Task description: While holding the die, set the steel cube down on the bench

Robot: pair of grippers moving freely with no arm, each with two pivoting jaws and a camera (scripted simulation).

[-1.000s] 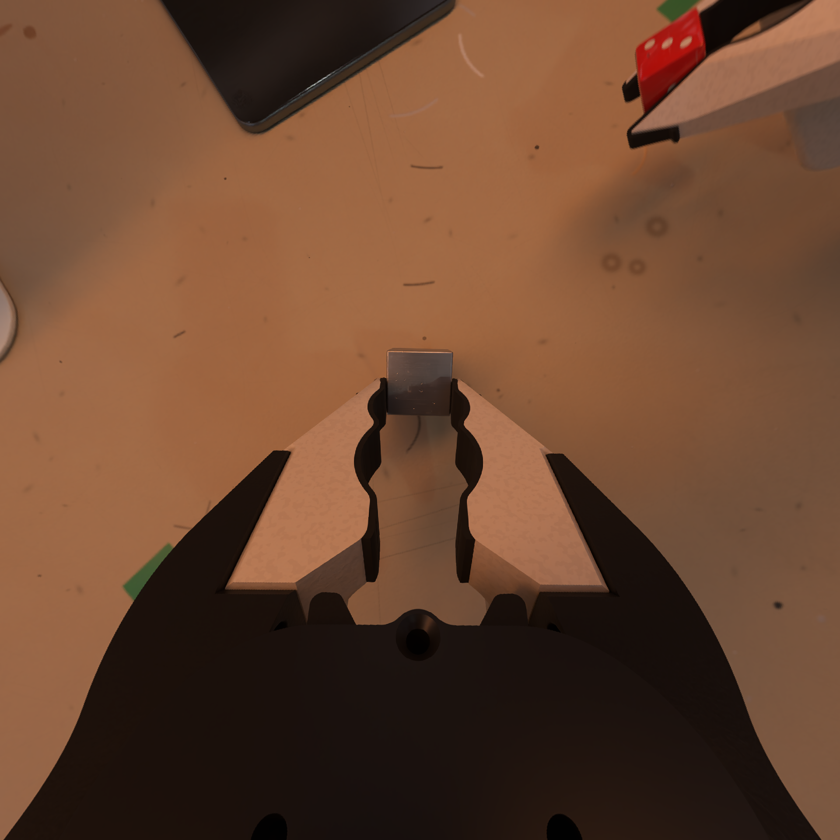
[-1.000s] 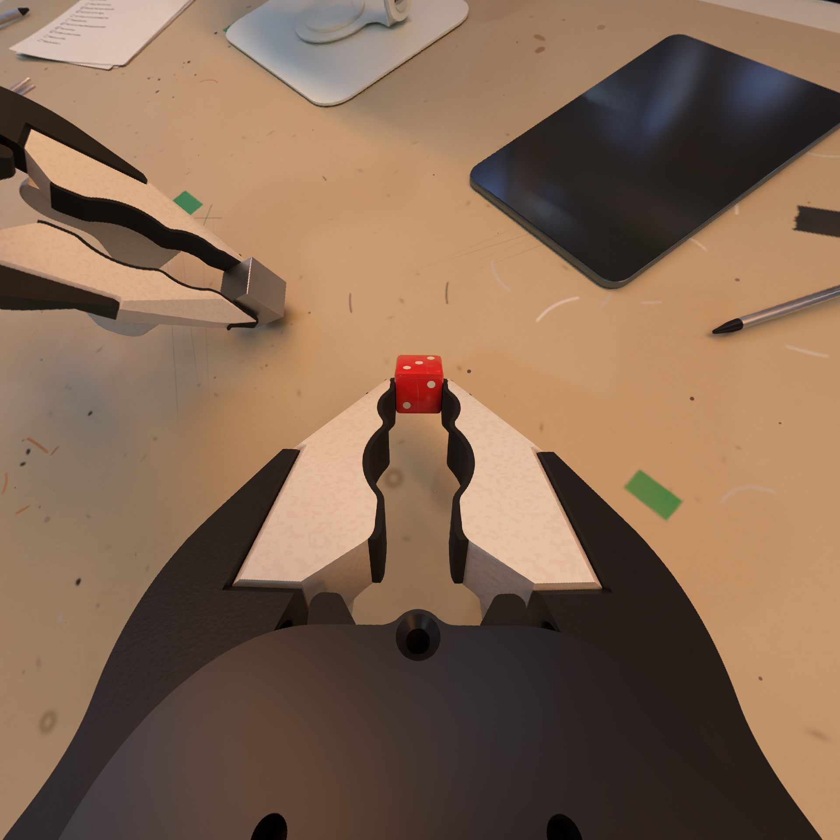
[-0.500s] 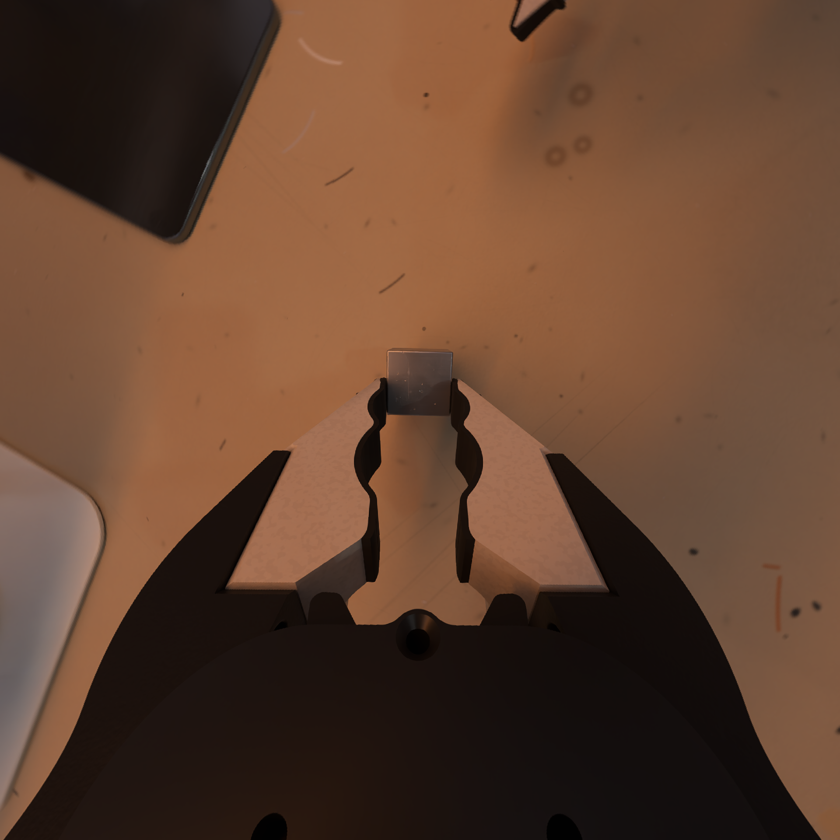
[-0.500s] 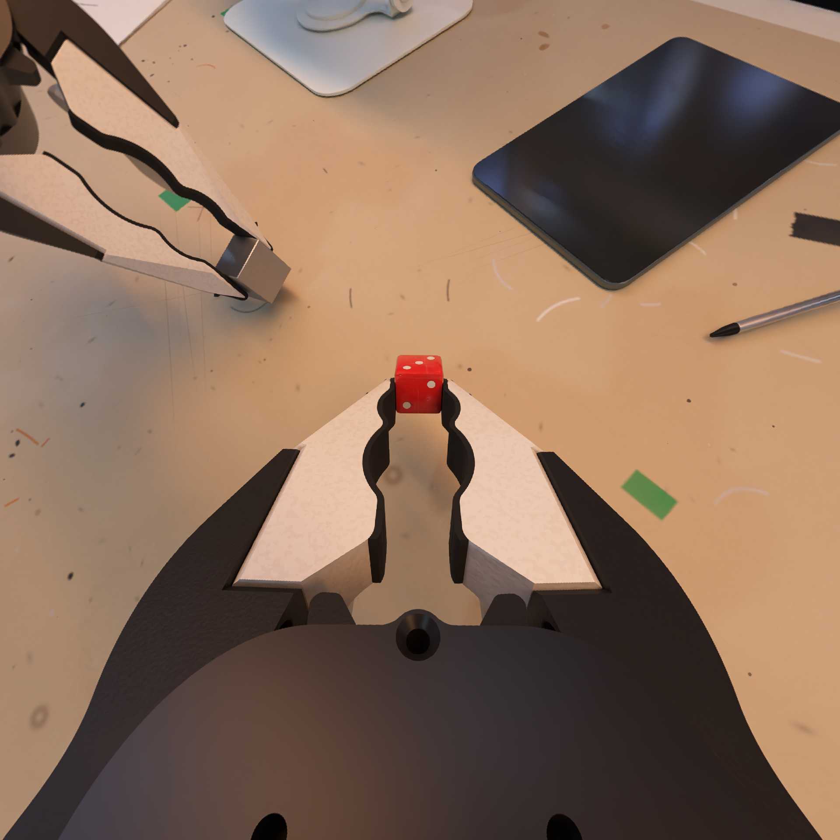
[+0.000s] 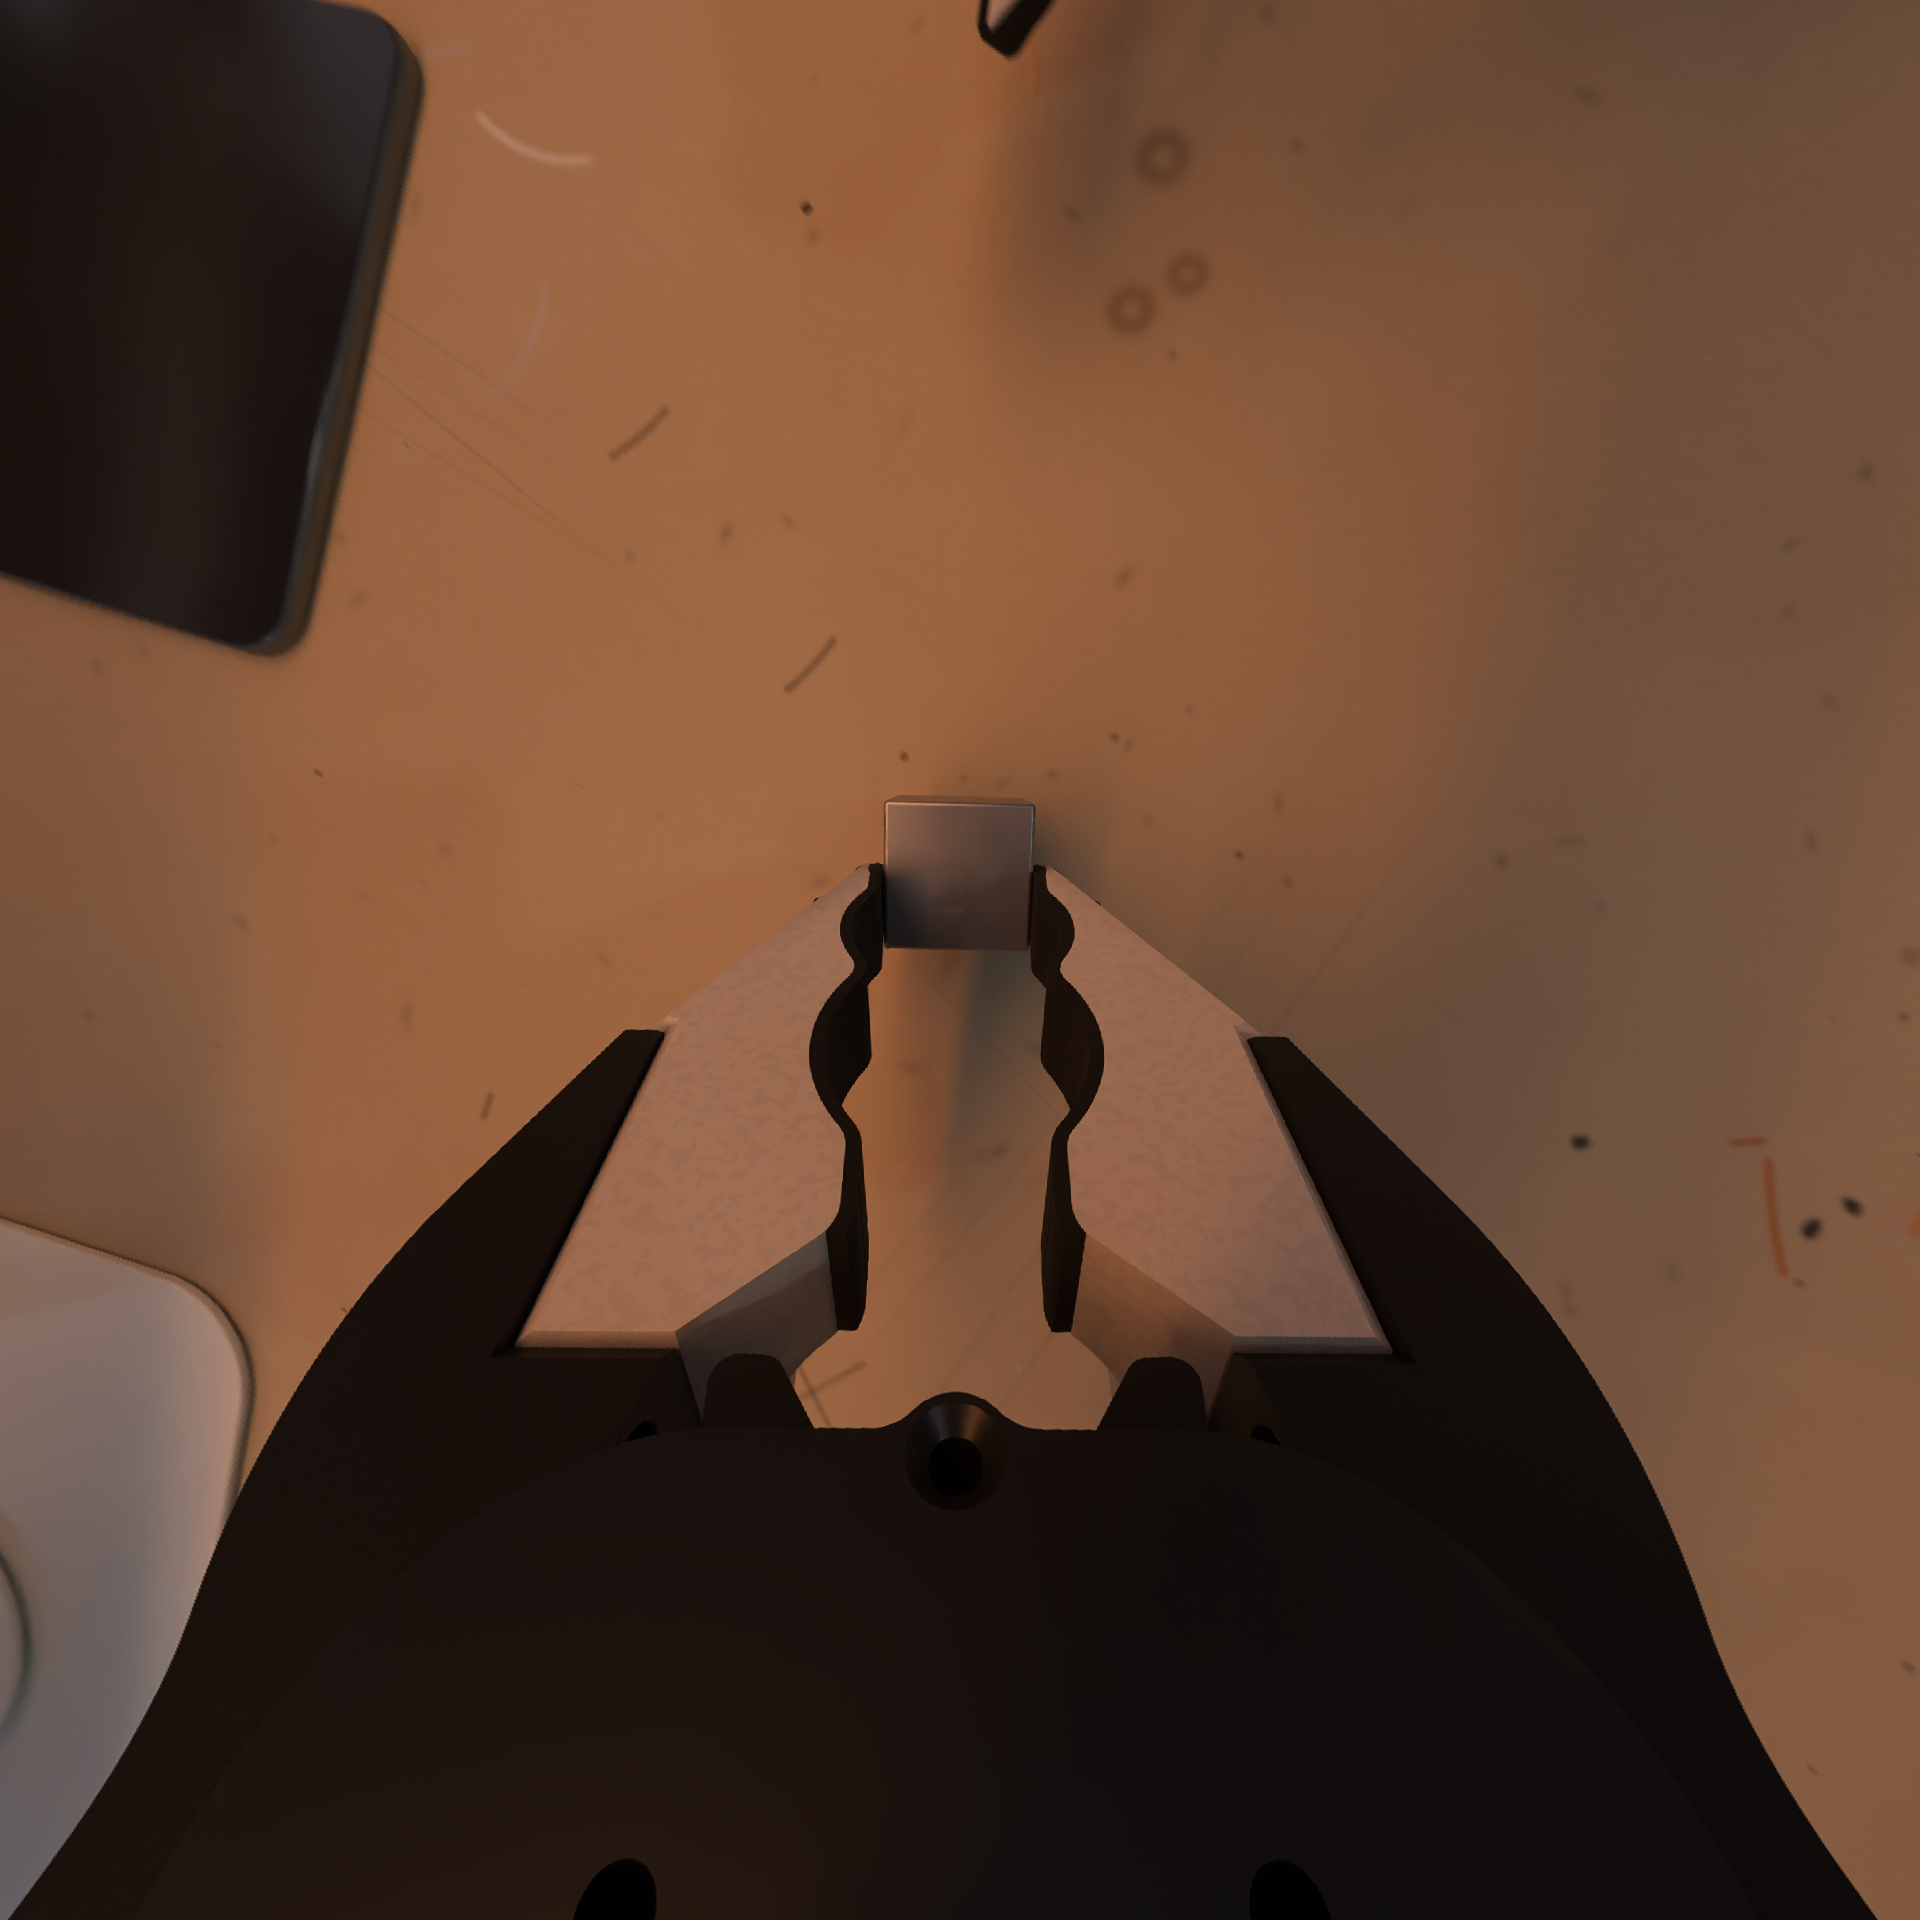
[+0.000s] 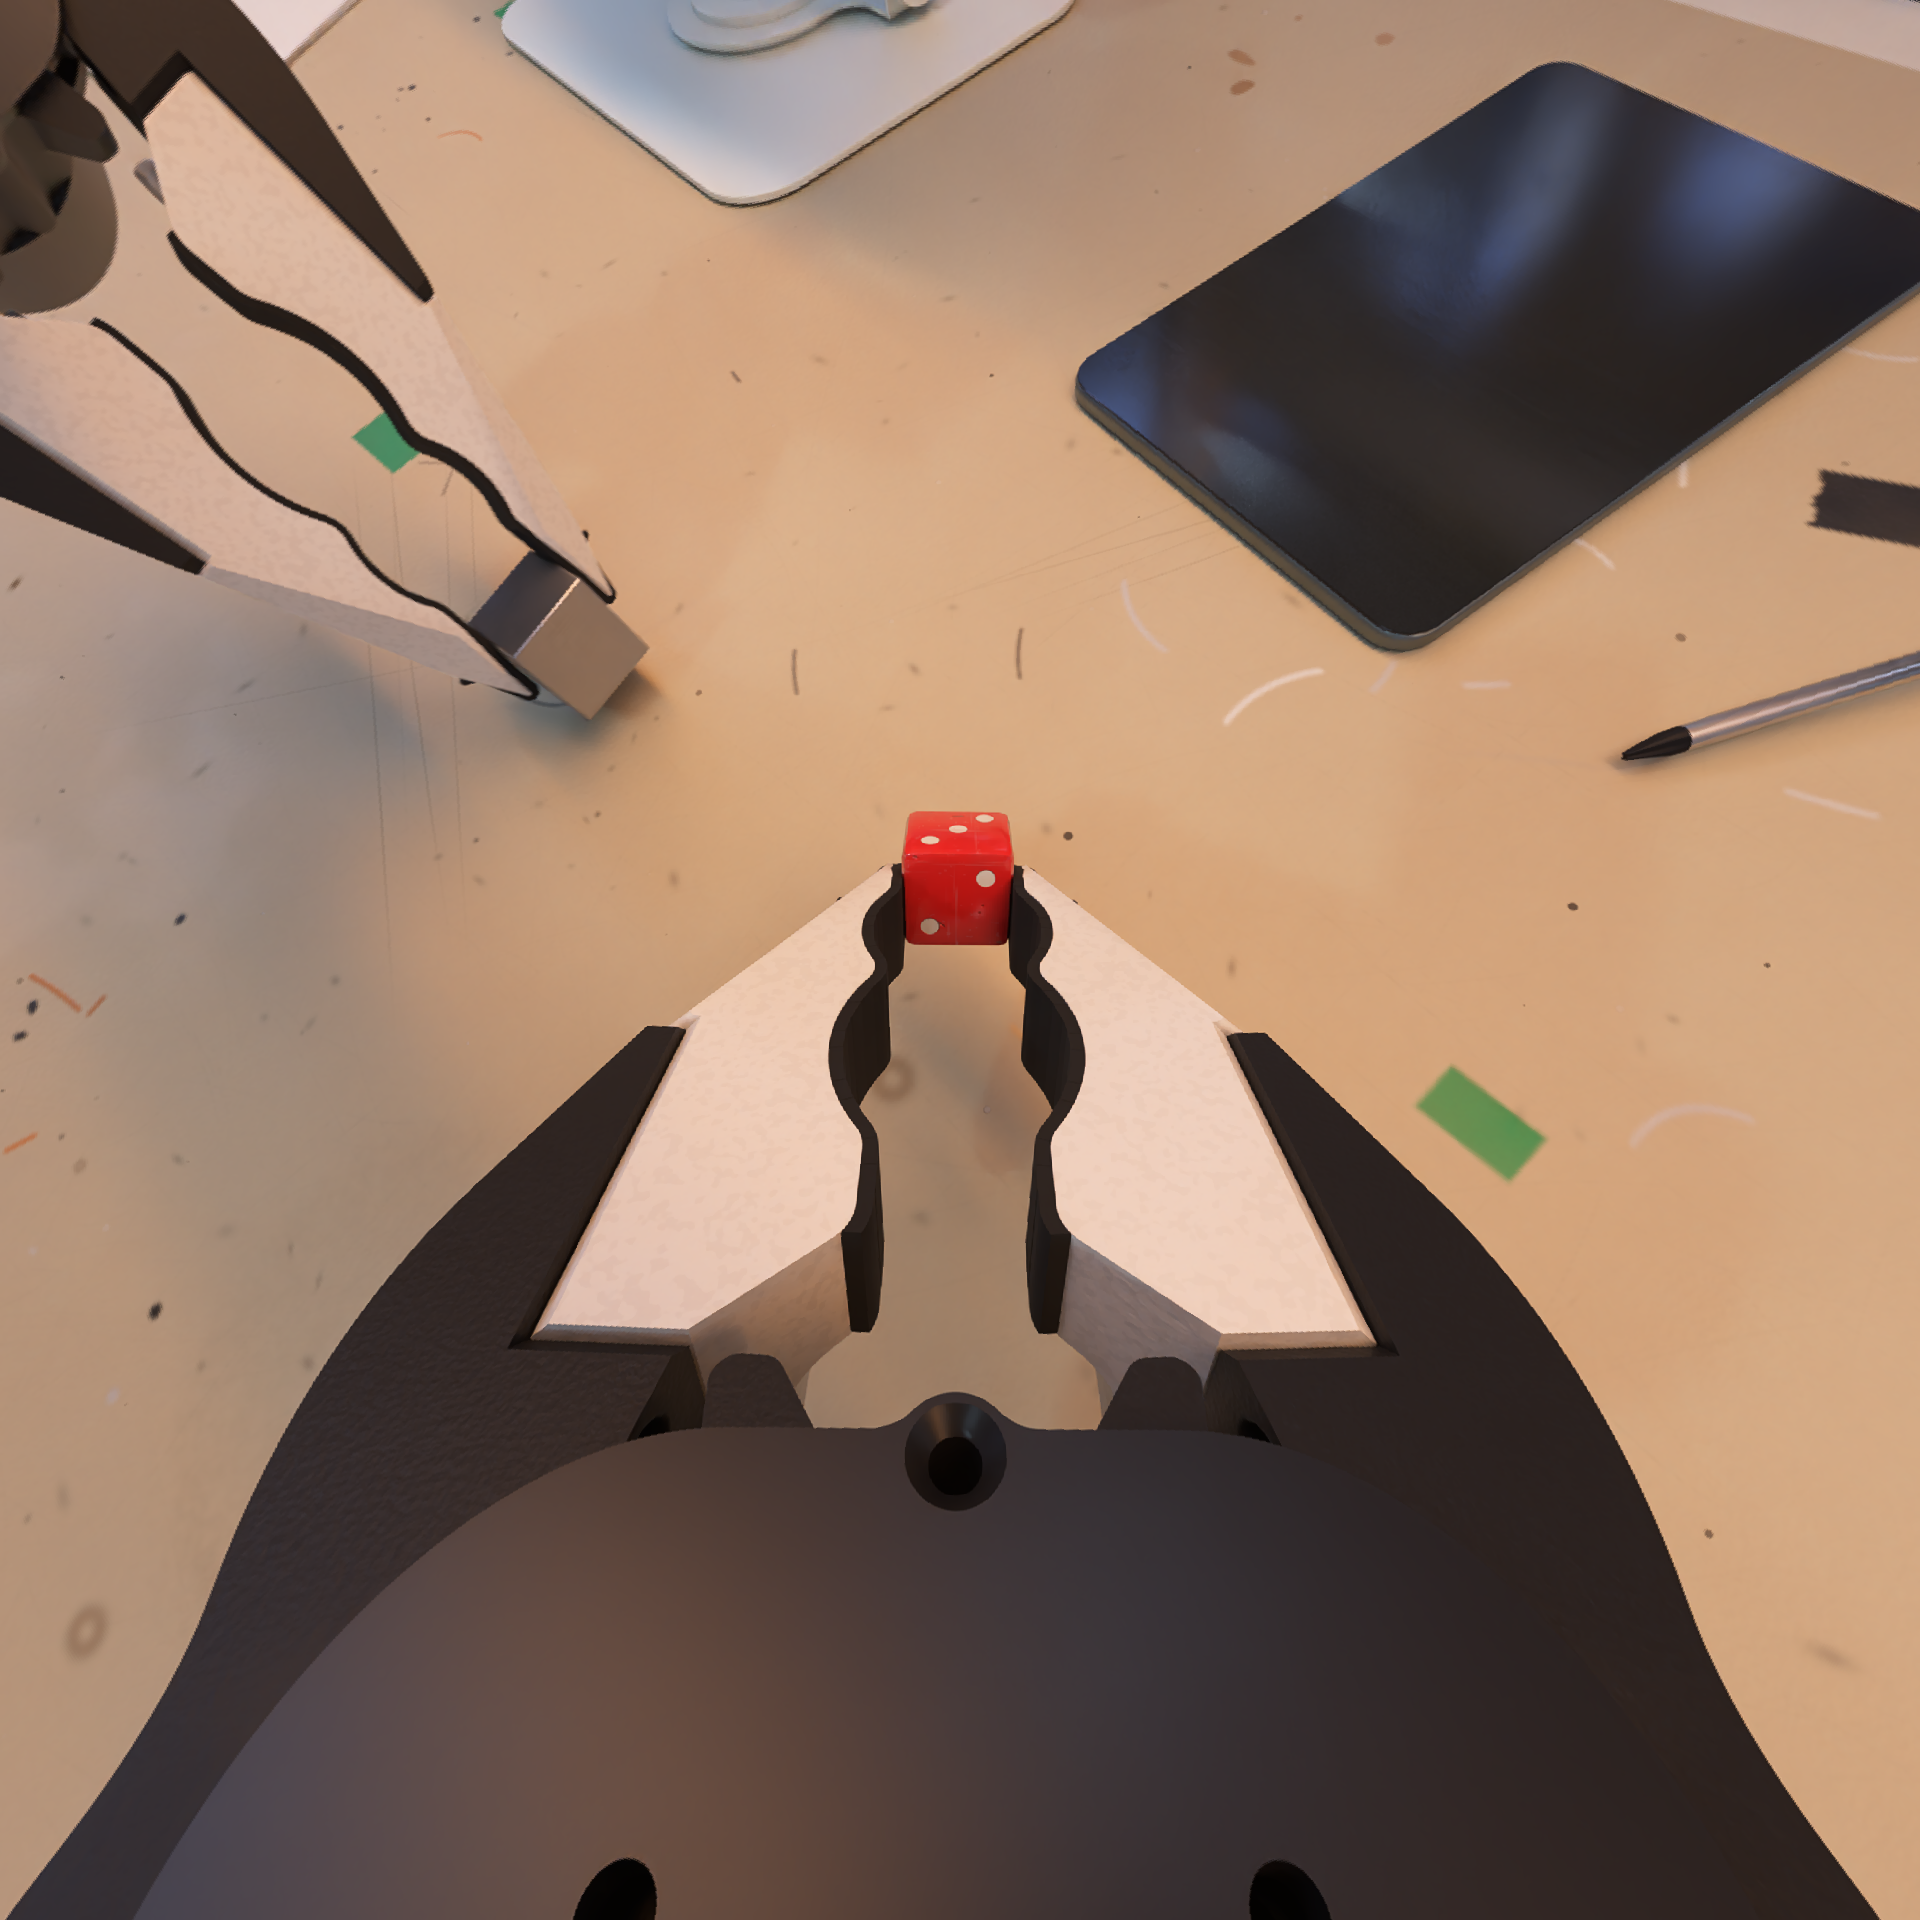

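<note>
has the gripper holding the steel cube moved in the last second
Yes. The left gripper with the steel cube swung steeper and shifted slightly toward the tablet.

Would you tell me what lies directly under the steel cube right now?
Only the tan bench, scuffed and bare around it. The steel cube, clamped by the left gripper, sits at the surface over a small shadow; the cube itself hides whether it is touching.

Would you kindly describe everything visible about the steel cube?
The steel cube is small, grey, brushed metal with sharp edges. The left gripper pinches it at the fingertips, two opposite faces clamped. It sits tilted, one lower corner at or just above the bench, casting a tight shadow; contact cannot be confirmed.
</note>
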